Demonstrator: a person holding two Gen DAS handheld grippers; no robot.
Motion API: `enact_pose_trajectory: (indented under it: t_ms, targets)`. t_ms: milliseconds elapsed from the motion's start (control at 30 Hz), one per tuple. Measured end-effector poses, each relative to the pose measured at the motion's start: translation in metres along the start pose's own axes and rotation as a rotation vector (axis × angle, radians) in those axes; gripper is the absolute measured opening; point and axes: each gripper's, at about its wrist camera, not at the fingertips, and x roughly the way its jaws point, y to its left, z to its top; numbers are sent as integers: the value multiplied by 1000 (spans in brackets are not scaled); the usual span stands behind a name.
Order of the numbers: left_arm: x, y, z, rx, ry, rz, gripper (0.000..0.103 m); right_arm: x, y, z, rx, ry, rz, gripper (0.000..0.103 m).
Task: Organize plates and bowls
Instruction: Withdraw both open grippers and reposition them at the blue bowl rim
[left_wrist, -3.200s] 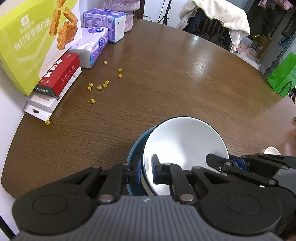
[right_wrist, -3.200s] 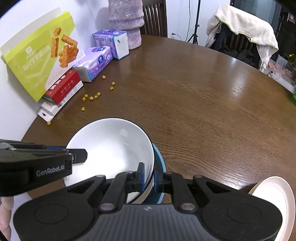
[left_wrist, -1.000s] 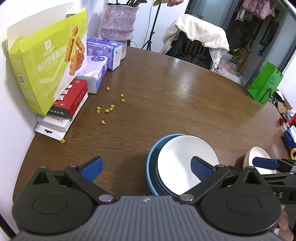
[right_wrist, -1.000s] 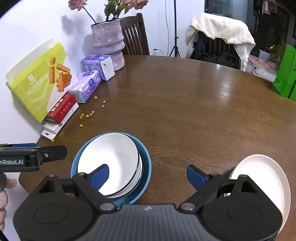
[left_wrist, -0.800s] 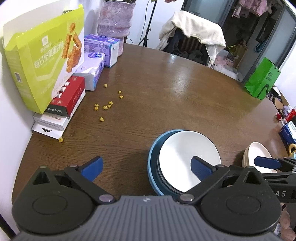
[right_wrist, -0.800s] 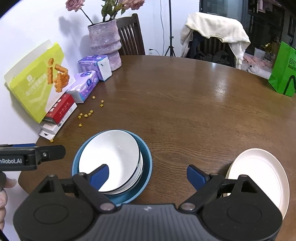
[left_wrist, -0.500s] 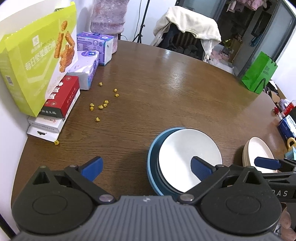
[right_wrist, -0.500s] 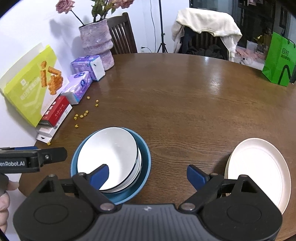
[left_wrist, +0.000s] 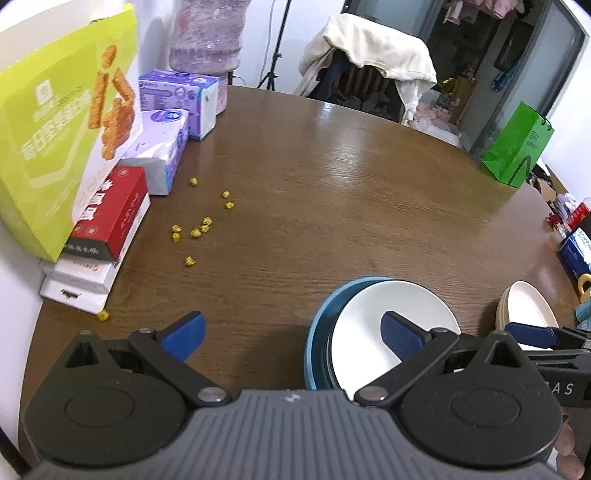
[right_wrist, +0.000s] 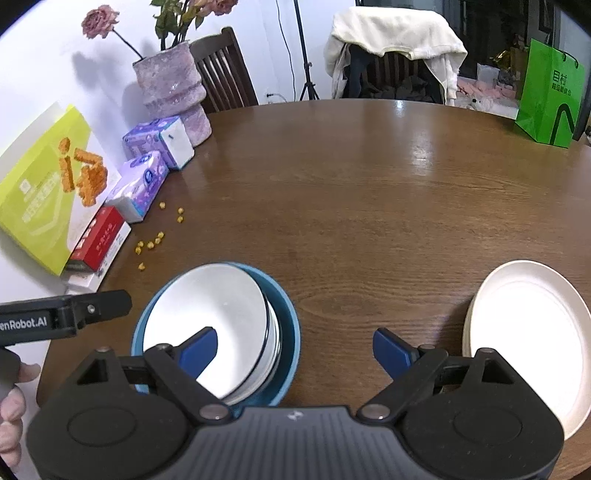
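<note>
Both tongs, left (left_wrist: 291, 330) and right (right_wrist: 295, 345), hang released above the white bowls (right_wrist: 207, 317) nested in a blue bowl (right_wrist: 286, 332), cream plates (right_wrist: 528, 332) stacked well beside it, apparently sorted by kind.

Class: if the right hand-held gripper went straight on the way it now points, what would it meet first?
Probably bare table. The right hand-held gripper aims between the bowls and the plates, and neither lies in its line, though depth is unclear.
</note>
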Motion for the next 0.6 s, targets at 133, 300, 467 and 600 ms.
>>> enact_pose_trajectory:
  t_ms: [133, 300, 467, 600]
  targets:
    - [12, -1, 0, 33, -11, -7, 103, 10, 5, 0, -14, -11, -5, 91]
    - [22, -5, -2, 48, -39, -56, 103, 24, 12, -4, -35, 13, -12, 91]
    - [34, -7, -5, 39, -24, -68, 103, 36, 12, -6, -29, 39, -36, 91]
    - [43, -9, -8, 54, 3, -60, 103, 47, 9, -6, 3, 67, -57, 91]
